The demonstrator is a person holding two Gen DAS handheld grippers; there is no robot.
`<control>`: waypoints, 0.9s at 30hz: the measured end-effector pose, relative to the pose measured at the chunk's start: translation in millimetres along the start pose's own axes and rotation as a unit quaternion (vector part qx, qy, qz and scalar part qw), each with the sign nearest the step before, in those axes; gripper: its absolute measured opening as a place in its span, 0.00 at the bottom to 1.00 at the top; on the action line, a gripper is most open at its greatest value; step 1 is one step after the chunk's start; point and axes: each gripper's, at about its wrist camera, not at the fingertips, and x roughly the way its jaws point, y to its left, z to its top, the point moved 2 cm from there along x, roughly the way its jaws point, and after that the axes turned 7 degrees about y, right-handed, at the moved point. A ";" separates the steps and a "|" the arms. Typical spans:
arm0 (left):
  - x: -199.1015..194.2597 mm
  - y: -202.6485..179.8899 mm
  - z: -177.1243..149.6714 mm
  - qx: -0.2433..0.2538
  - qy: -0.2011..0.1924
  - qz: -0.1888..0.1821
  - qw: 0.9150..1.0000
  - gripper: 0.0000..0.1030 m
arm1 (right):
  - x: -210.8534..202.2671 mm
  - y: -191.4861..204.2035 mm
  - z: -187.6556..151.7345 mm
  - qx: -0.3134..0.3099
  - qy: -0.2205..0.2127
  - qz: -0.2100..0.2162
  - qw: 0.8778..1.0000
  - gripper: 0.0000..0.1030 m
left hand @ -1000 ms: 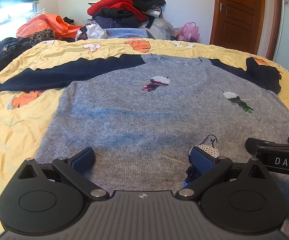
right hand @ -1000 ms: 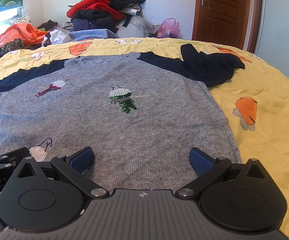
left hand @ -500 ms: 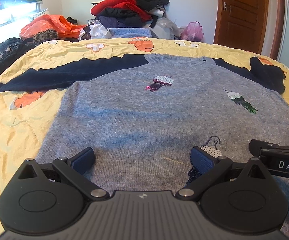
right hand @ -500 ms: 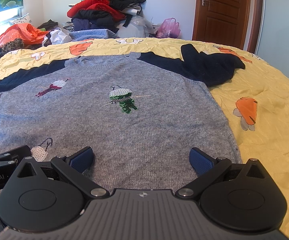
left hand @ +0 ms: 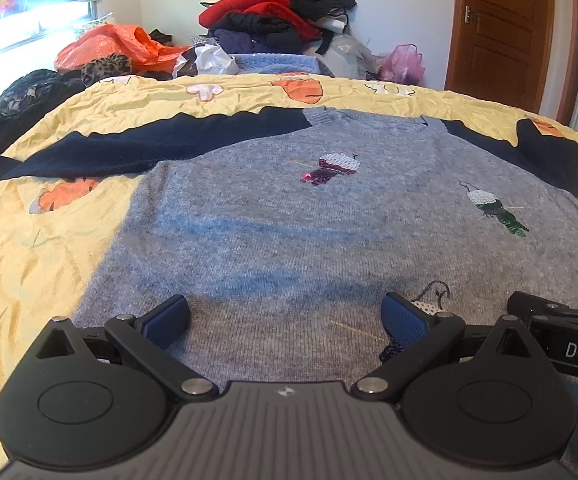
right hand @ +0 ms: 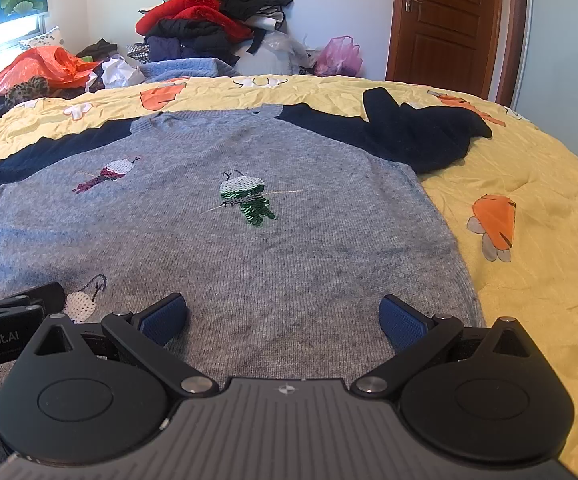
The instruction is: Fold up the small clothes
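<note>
Both grippers, left gripper (left hand: 285,316) and right gripper (right hand: 283,316), hover low, side by side, jaws spread wide over the grey sweater's (right hand: 289,248) hem.

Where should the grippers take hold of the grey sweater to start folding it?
By judgement, at the near hem of the grey sweater, one corner per gripper, coming in low from the near edge. It lies flat with the hem closest; left gripper and right gripper are both open over it.

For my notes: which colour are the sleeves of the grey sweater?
Dark navy sleeves on the grey sweater; the right wrist view shows them best.
</note>
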 end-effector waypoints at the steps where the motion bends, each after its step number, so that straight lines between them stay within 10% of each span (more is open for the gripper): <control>1: -0.9 -1.7 0.0 -0.001 -0.001 0.005 1.000 1.00 | 0.0 0.2 0.1 0.000 0.000 0.000 1.000 1.00; 11: -9.0 -17.1 22.3 0.060 -0.058 -0.015 0.996 1.00 | -15.8 -36.3 13.4 0.082 -0.016 0.126 0.988 1.00; 22: 19.5 -25.3 22.3 0.060 -0.001 -0.074 0.995 1.00 | 33.1 -161.0 127.1 0.133 -0.093 0.121 0.979 1.00; 27: 18.4 -22.0 21.6 0.051 -0.002 -0.081 0.995 1.00 | 111.1 -264.6 182.0 0.314 -0.056 0.105 0.942 0.97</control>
